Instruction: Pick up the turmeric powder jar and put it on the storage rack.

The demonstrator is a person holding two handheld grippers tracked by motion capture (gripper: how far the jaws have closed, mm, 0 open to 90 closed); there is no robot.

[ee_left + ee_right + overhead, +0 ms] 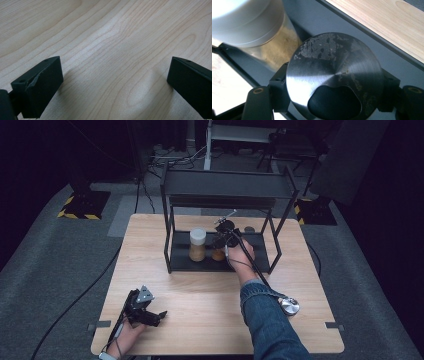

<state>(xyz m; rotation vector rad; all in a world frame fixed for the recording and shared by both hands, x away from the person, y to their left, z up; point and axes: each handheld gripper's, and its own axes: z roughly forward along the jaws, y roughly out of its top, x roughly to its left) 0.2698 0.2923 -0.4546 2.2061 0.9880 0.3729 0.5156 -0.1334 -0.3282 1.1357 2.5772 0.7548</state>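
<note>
High view overlooks the table (210, 305); gripper views sit close.

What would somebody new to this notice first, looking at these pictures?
Probably the right claw, reaching into the lower level of the black two-tier rack at the far side of the wooden table and clamped on a jar with a worn metal lid. Right beside it stands a taller white-capped jar of tan powder. The left claw rests open on the near left corner, and a loose metal lid lies near the right edge.
</note>
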